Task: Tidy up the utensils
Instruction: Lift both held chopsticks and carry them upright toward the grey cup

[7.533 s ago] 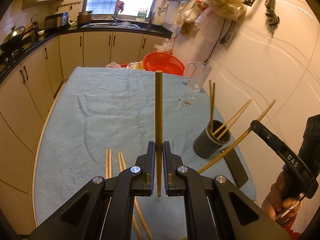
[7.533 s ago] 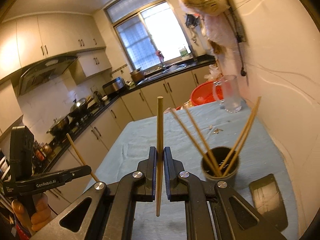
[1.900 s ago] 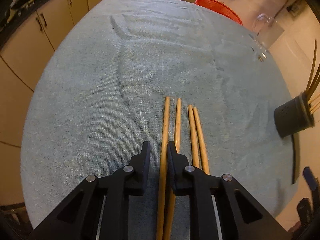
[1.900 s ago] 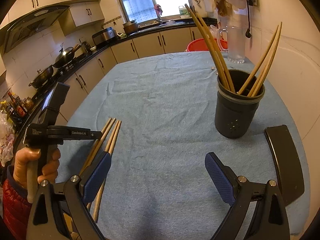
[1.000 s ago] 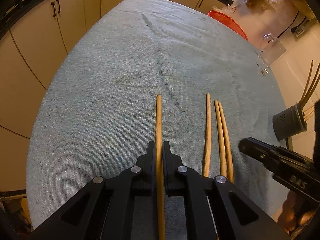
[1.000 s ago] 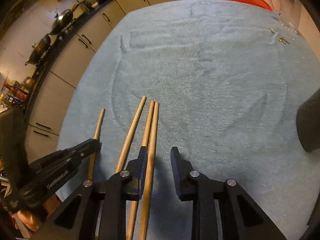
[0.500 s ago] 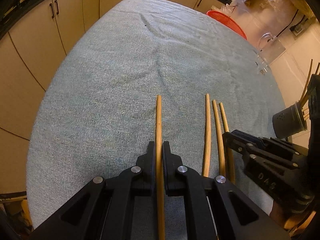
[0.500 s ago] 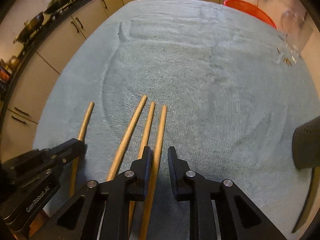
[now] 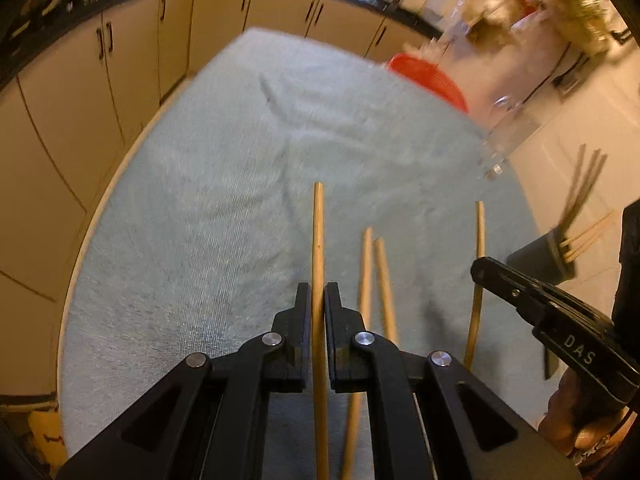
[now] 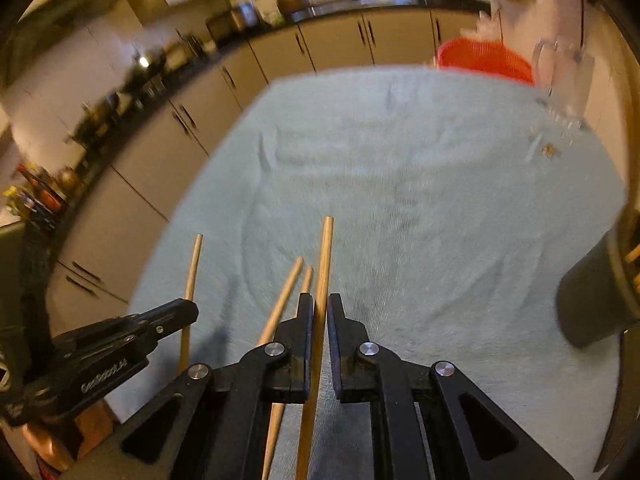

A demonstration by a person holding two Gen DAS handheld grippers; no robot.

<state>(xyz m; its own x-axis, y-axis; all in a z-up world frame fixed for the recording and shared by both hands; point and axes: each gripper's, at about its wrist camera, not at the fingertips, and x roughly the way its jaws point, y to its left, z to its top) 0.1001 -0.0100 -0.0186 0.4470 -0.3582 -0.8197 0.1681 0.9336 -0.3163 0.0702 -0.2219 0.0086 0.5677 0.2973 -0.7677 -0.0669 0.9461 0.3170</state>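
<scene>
1. My left gripper point(image 9: 318, 300) is clenched on one chopstick point(image 9: 318, 240), just as it was half a second ago, but that stick now tilts up off the blue cloth point(image 9: 200, 200) instead of lying along it.
2. My right gripper point(image 10: 320, 312), which then straddled a stick with its jaws ajar, has closed on its own chopstick point(image 10: 323, 264) and raised it too. I judge both sticks are ready to carry.
3. Two loose chopsticks point(image 9: 374, 272) lie on the cloth between my tools, so the job isn't finished.
4. The left view shows my right tool from the side, its stick standing clear of the cloth; the right view confirms the pinch.
5. Farther right, the dark holder point(image 10: 596, 300) is cropped in the right view; only the left view shows chopsticks standing in it.
6. Both views blur at the far red basket point(image 10: 484, 58).
</scene>
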